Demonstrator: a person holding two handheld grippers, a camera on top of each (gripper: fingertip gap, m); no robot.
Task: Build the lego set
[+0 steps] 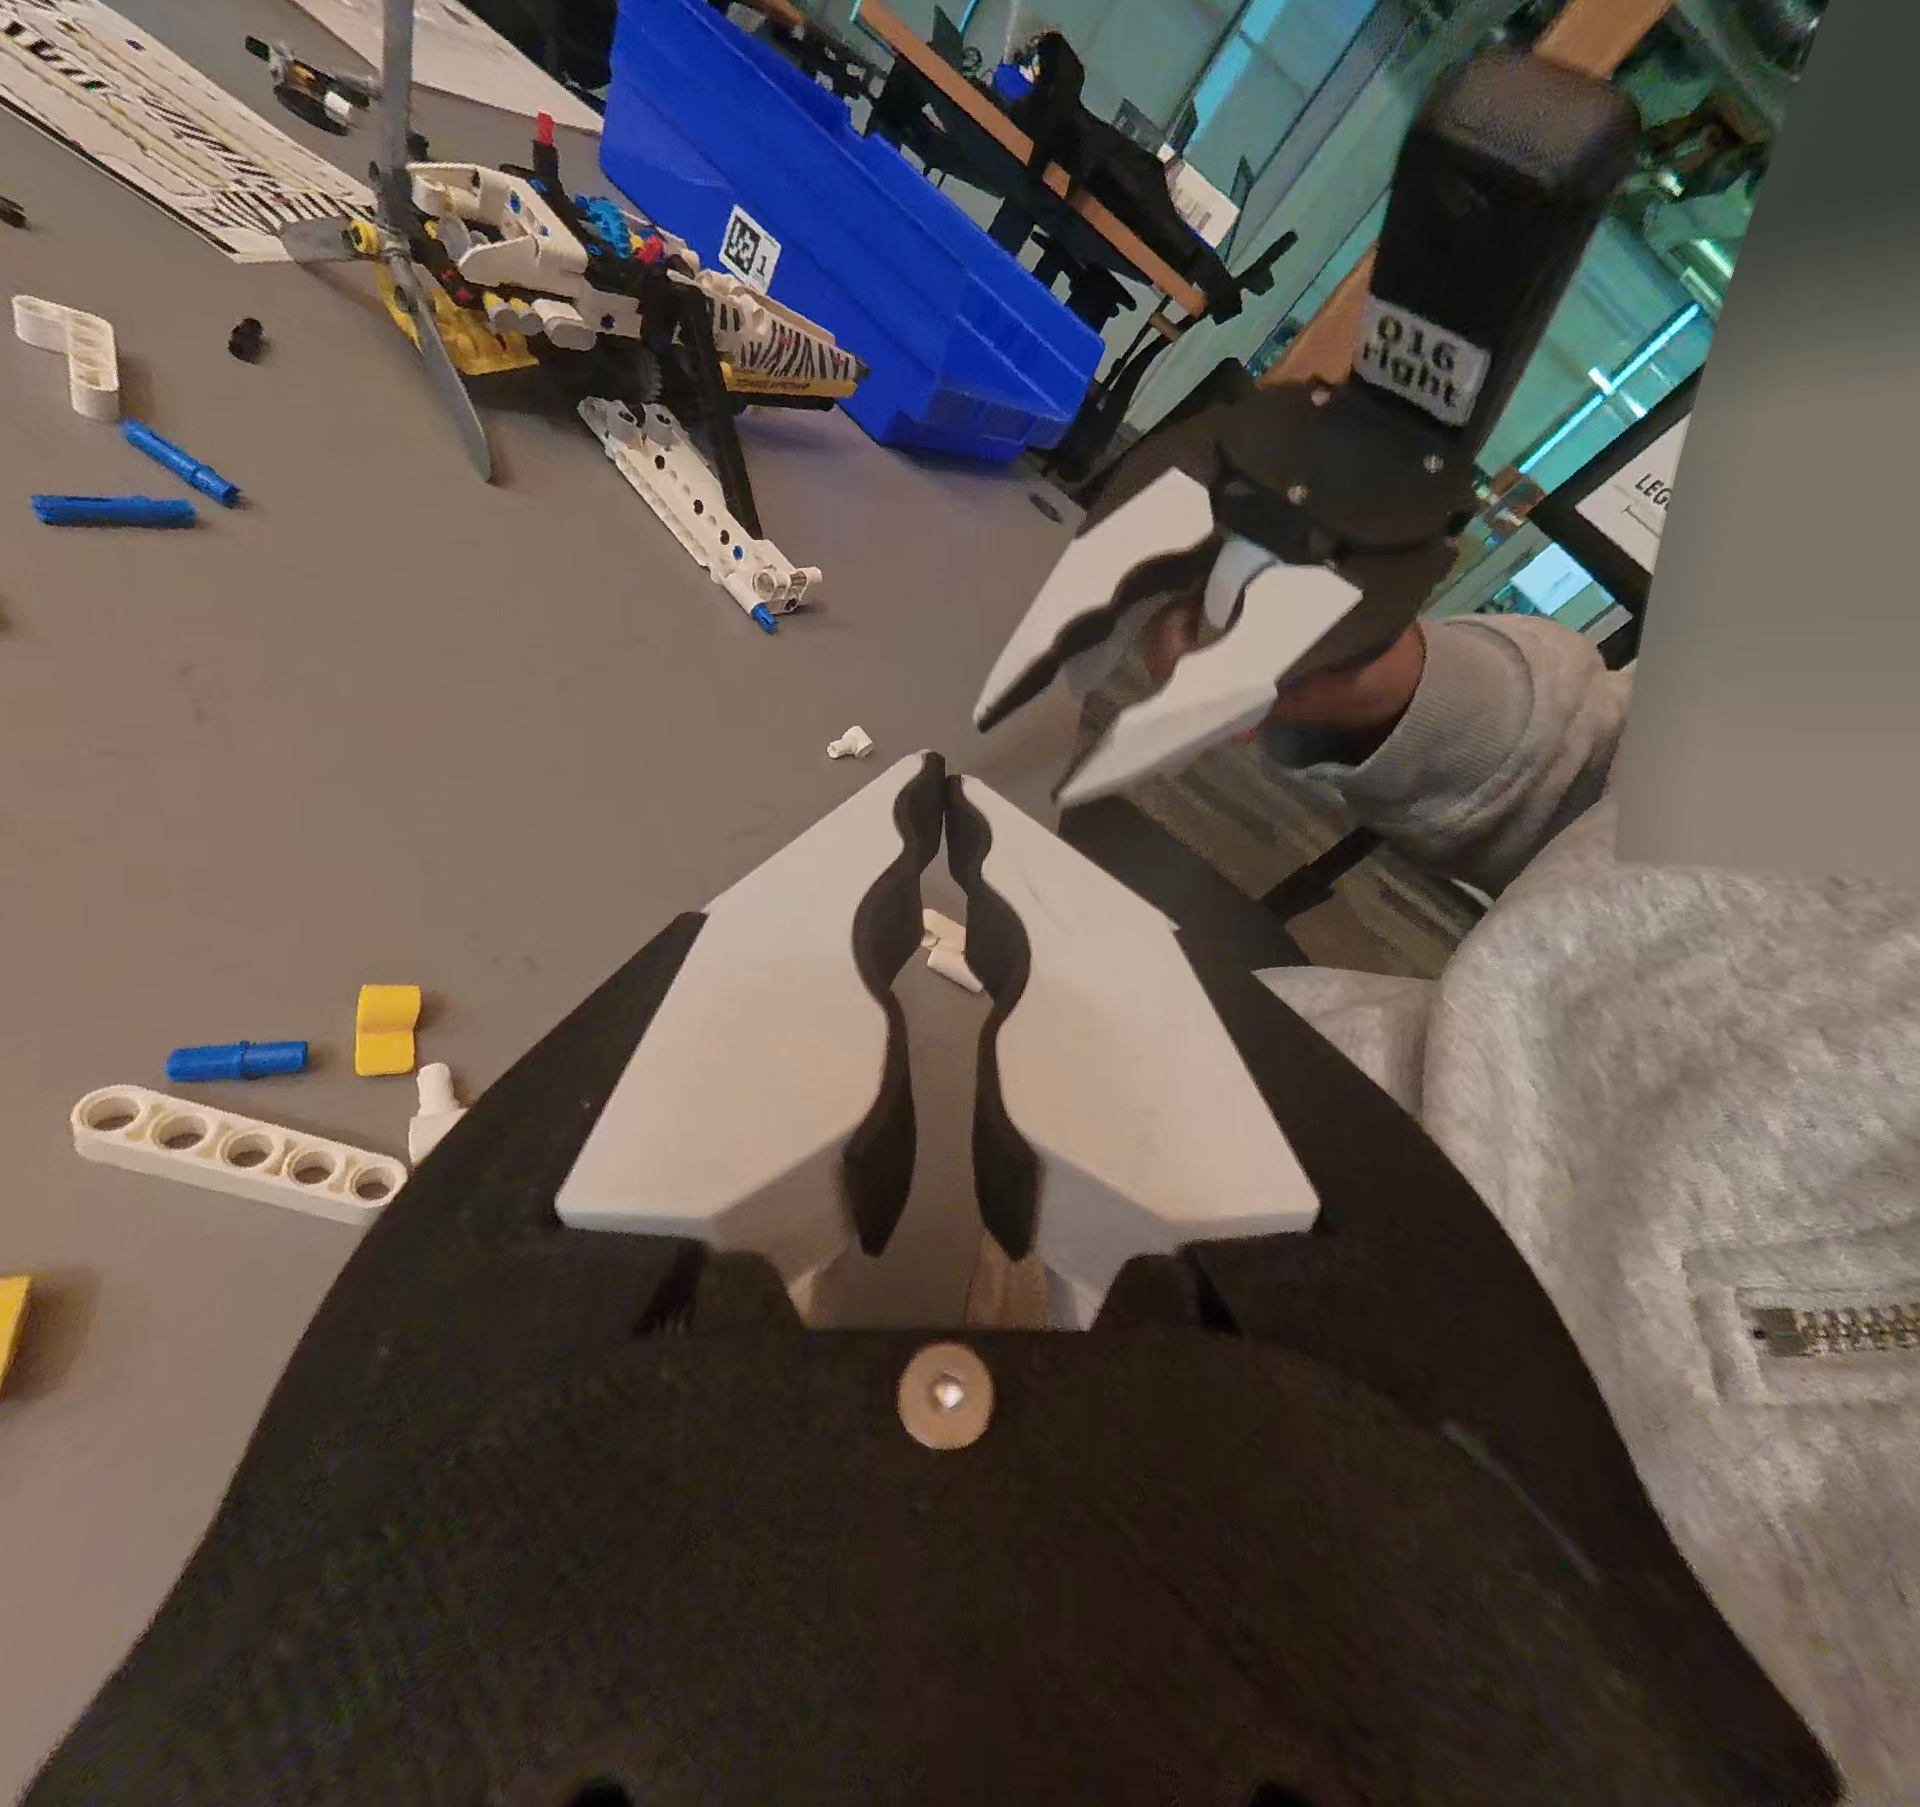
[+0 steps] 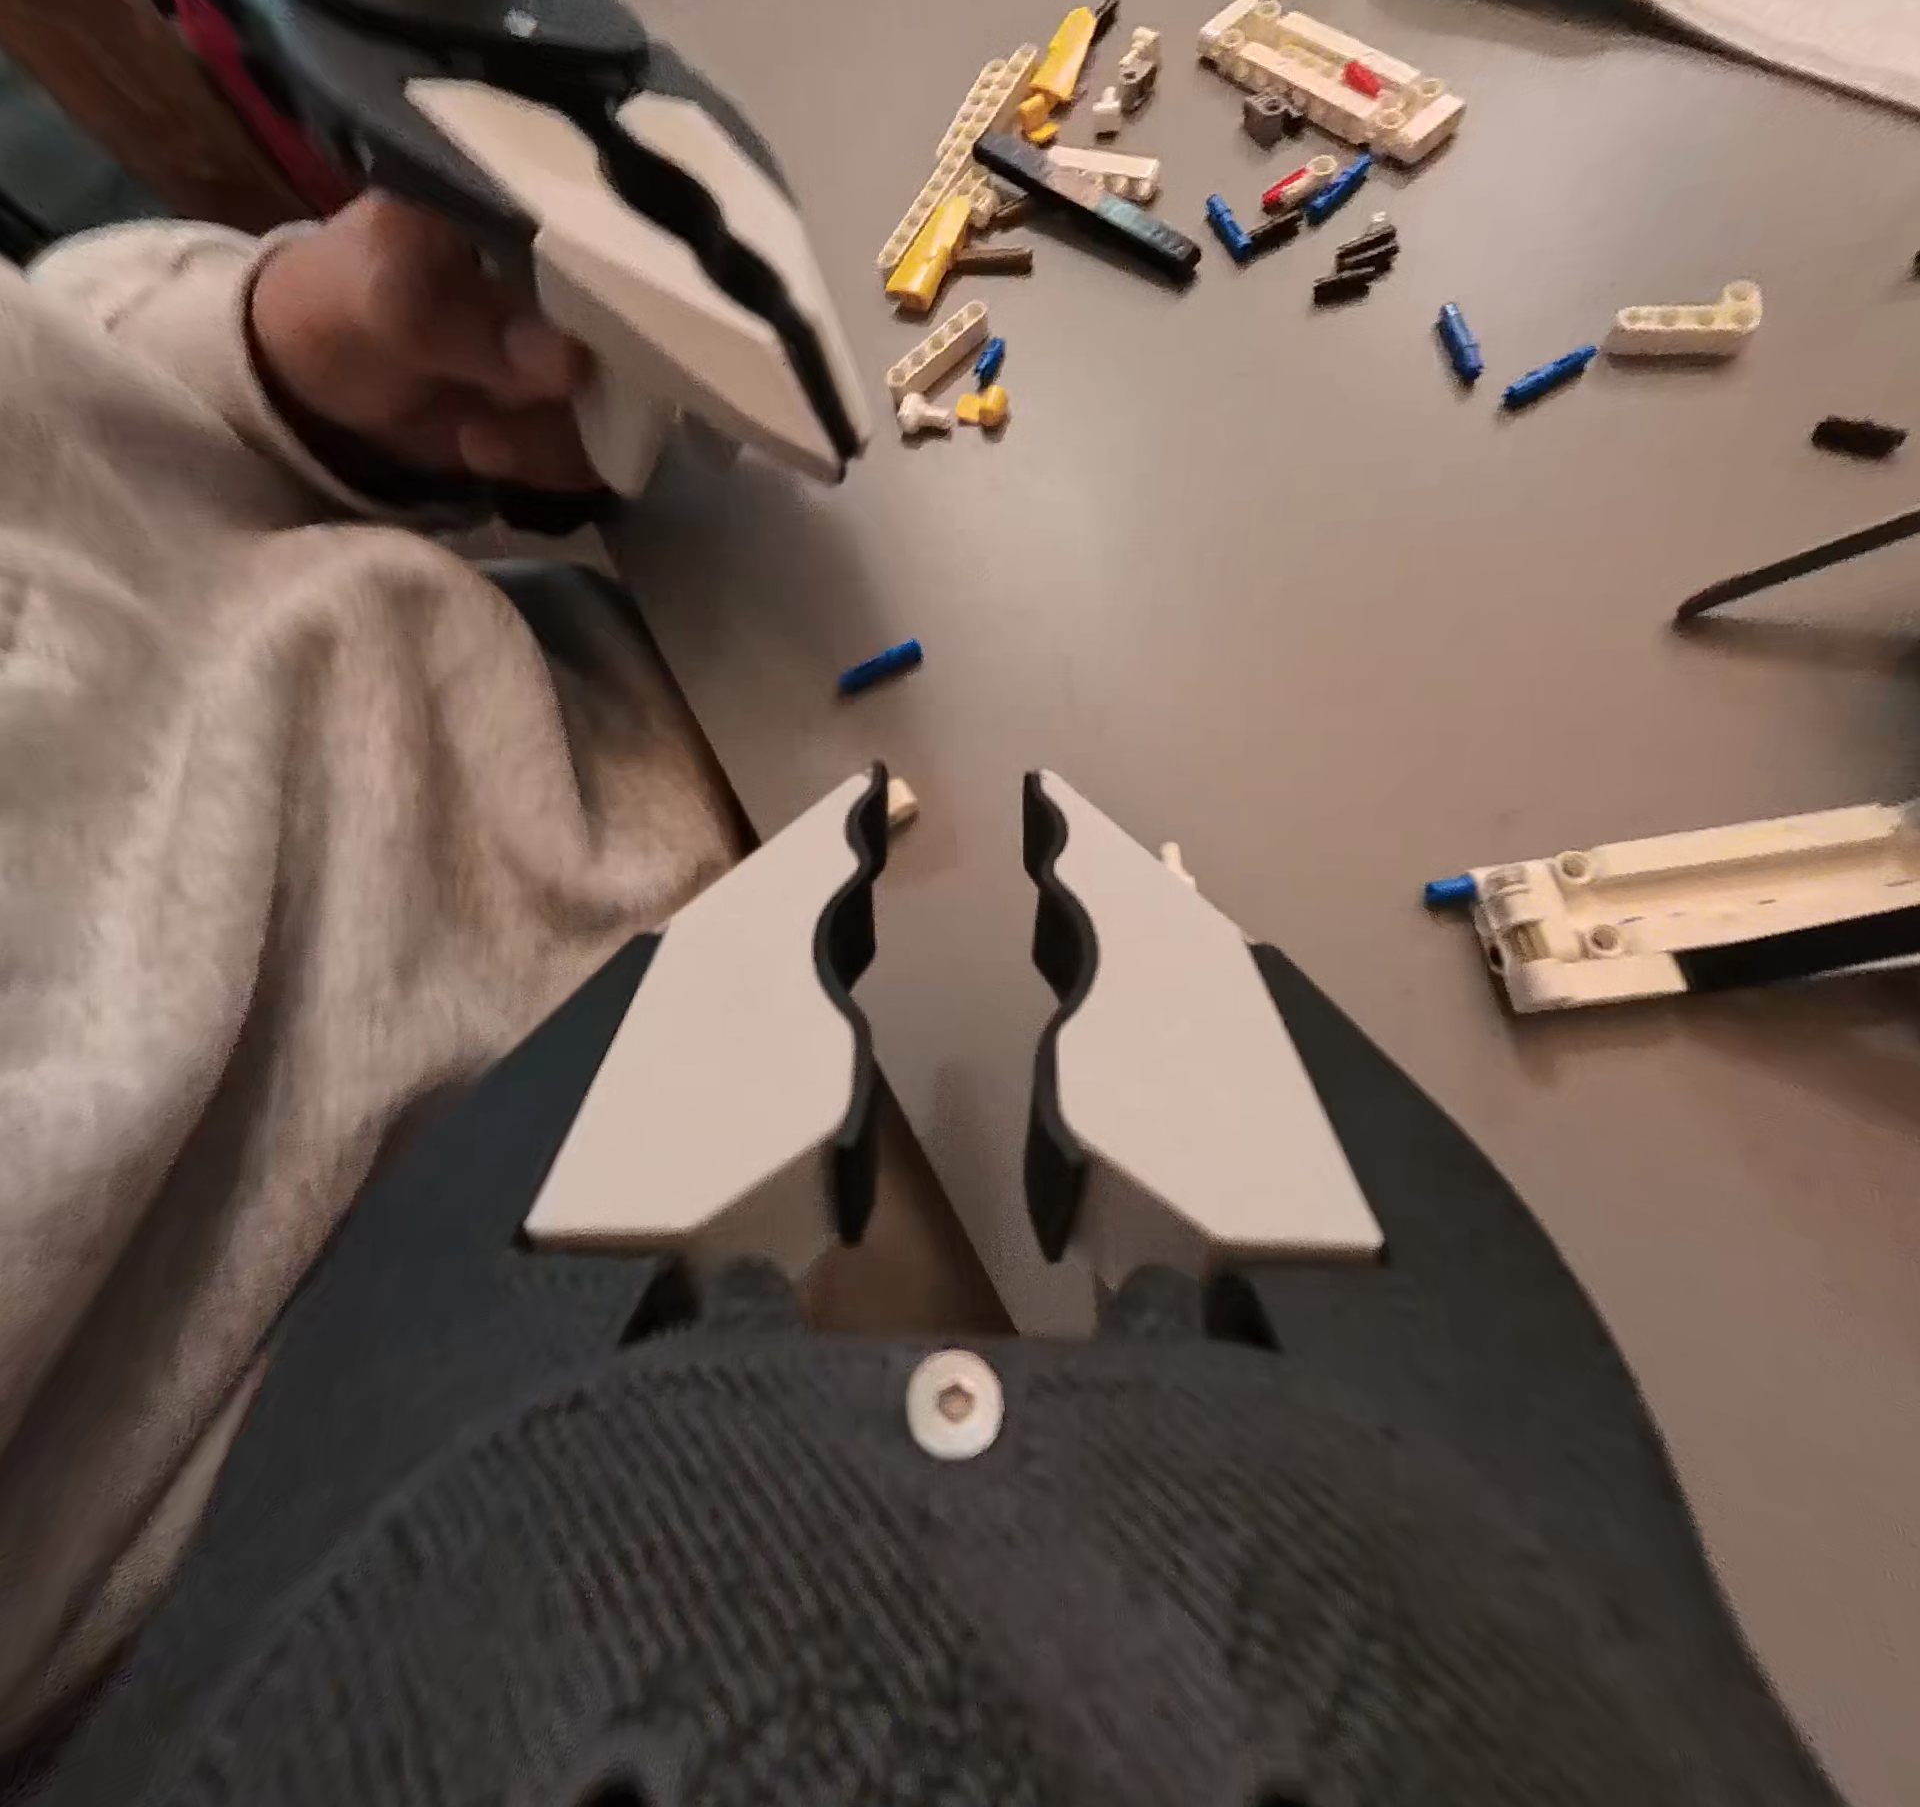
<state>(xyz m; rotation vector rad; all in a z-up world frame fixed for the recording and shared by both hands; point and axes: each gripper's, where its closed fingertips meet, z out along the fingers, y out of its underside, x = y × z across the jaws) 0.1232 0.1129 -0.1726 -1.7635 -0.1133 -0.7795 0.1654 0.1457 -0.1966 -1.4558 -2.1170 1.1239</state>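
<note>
The partly built lego helicopter (image 1: 582,303) stands on the grey table (image 1: 520,718), far left of both grippers. Its white beam section also shows in the right wrist view (image 2: 1683,905). My left gripper (image 1: 943,781) is shut with nothing visible between its tips, and it also shows in the right wrist view (image 2: 852,453). Small white pieces (image 1: 951,947) show through the gap between its fingers. My right gripper (image 2: 954,786) is open and empty above the table, and it also shows in the left wrist view (image 1: 1023,758). A small white connector (image 2: 899,807) lies by its left fingertip.
A blue bin (image 1: 831,230) and an instruction booklet (image 1: 135,116) lie behind the model. Loose parts are scattered: a white five-hole beam (image 1: 239,1155), a yellow piece (image 1: 387,1028), blue pins (image 1: 237,1061), a parts pile (image 2: 1091,157). A person's fleece sleeve (image 2: 260,718) covers the table edge. There is about 7 cm between the tips of the two grippers. From either gripper's tips it is about 20 cm to the partly built lego helicopter (image 1: 582,303).
</note>
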